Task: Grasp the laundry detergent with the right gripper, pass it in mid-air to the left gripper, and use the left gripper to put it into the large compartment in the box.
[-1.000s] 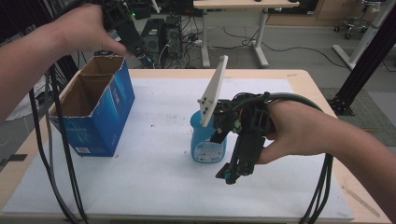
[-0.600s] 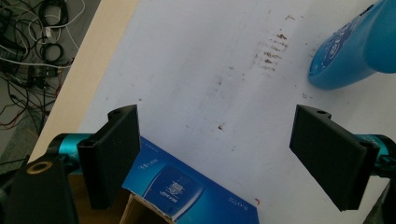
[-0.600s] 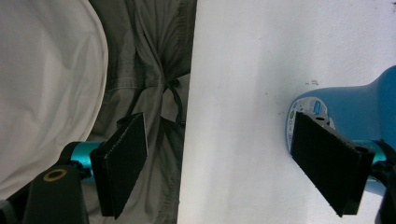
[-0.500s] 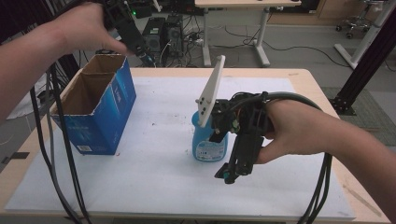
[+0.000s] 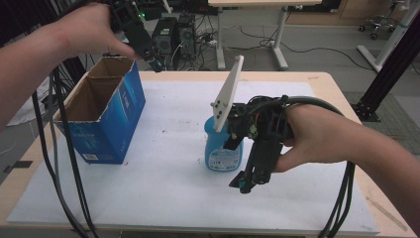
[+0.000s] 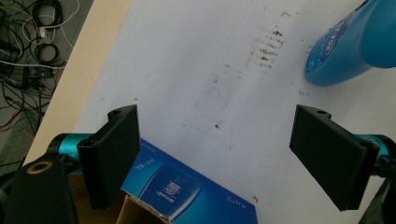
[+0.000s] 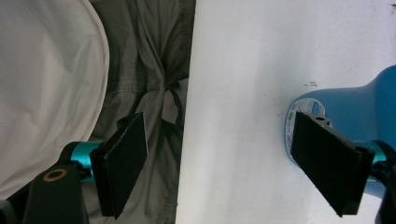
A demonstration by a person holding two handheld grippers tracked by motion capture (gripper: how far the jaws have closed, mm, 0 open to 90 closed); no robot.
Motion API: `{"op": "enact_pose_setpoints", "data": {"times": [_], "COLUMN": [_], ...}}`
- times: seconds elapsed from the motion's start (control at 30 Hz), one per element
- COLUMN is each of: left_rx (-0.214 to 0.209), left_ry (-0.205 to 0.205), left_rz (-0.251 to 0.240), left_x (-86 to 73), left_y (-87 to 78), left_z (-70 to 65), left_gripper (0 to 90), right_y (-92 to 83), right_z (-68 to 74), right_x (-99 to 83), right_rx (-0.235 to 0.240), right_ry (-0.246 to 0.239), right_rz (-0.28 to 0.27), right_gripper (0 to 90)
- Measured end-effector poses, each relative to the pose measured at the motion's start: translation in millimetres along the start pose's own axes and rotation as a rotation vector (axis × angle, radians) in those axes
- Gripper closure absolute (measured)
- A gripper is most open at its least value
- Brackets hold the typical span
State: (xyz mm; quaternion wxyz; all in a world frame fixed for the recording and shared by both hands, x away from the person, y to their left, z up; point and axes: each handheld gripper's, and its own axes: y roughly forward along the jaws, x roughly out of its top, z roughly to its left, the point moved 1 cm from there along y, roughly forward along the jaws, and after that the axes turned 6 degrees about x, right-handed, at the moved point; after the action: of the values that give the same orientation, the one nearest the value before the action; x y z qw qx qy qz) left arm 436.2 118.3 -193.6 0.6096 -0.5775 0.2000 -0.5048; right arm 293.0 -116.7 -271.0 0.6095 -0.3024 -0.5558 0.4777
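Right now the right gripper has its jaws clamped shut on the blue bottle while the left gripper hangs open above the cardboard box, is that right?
Not quite. The right gripper is not clamped on the blue bottle: the right gripper view shows its jaws standing wide open with only the white table cover between them, the bottle beside one jaw. The rest holds: the left gripper hangs open above the cardboard box.

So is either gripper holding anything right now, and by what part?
Nothing is held. The left gripper and the right gripper both have open jaws; the blue bottle stands free on the table.
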Motion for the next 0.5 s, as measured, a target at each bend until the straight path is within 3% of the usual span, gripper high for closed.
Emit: {"op": "enact_pose_setpoints", "data": {"times": [0.33,0.5], "left_rx": [-0.002,0.0], "left_ry": [0.002,0.004], "left_rz": [-0.006,-0.007], "left_x": [-1.3,-2.1], "left_y": [-0.9,-2.0], "left_z": [-1.5,-3.1], "left_gripper": [16.5,16.5], "right_y": [-19.2,-34.4], "right_z": [-2.3,-4.0], "right_x": [-14.1,-25.0], "right_rx": [0.012,-0.006], "right_ry": [-0.006,-0.006], "right_rz": [-0.107,-0.162], "right_gripper": [18.4,18.4]}}
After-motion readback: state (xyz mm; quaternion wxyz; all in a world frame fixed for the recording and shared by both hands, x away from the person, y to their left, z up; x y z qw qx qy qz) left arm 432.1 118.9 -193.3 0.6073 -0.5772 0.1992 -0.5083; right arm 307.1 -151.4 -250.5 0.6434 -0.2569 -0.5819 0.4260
